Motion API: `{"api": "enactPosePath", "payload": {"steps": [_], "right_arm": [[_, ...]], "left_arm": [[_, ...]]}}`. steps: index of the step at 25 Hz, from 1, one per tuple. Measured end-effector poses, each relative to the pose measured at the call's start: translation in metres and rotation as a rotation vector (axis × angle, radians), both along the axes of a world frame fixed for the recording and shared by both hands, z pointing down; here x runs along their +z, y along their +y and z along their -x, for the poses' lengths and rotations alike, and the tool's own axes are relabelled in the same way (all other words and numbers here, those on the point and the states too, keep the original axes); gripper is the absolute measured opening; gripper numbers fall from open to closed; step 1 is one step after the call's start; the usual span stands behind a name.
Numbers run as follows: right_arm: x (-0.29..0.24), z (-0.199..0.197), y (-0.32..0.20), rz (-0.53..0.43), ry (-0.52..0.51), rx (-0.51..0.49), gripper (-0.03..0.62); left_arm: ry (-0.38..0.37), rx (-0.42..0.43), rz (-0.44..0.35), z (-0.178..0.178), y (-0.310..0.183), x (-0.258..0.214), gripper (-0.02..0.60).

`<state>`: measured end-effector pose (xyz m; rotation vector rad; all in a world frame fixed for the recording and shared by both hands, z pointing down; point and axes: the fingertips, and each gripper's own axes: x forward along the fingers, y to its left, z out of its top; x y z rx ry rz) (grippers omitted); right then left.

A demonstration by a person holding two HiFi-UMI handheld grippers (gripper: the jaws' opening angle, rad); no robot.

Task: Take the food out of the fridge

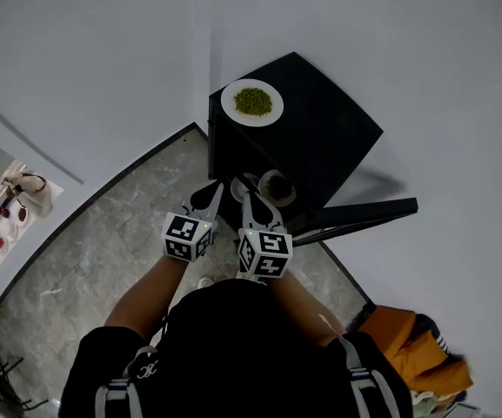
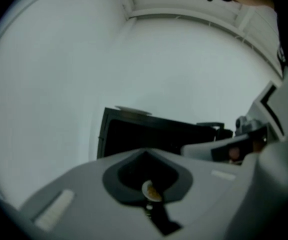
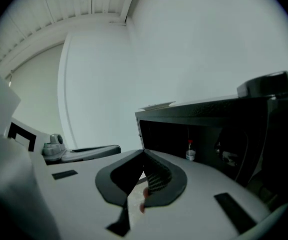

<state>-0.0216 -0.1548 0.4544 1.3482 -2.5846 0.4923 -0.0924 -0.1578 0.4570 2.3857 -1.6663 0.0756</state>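
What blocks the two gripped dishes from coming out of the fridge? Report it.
Nothing visible does. The fridge door stands swung wide open, and the left gripper and right gripper each hold a dish at the open front.

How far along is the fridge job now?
Done: the fridge is open; a plate of green food sits on top. In hand: the left hand-held gripper is shut on an orange-food dish, the right hand-held gripper on a pale dish. Left: lifting both out; a small bottle stands inside.
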Motion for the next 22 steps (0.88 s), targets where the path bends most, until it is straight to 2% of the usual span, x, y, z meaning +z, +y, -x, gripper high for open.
{"api": "enactPosePath", "payload": {"steps": [9, 12, 15, 17, 19, 22], "right_arm": [[0.007, 0.003, 0.003, 0.020, 0.014, 0.013, -0.005], [0.011, -0.001, 0.005, 0.020, 0.024, 0.034, -0.005], [0.016, -0.008, 0.015, 0.019, 0.035, 0.050, -0.004], [0.022, -0.014, 0.022, 0.026, 0.045, 0.060, -0.003], [0.031, -0.023, 0.032, 0.040, 0.059, 0.078, -0.005], [0.045, -0.048, 0.050, 0.063, 0.087, 0.138, -0.004]], "left_arm": [[0.034, 0.001, 0.013, -0.002, 0.006, 0.000, 0.002], [0.072, 0.012, 0.054, -0.004, 0.007, 0.011, 0.002], [0.160, 0.039, 0.164, -0.010, 0.008, 0.039, 0.002], [0.241, 0.054, 0.267, -0.016, 0.006, 0.068, 0.002], [0.312, 0.082, 0.378, -0.027, 0.004, 0.102, 0.039], [0.390, 0.133, 0.540, -0.053, 0.000, 0.153, 0.049]]}}
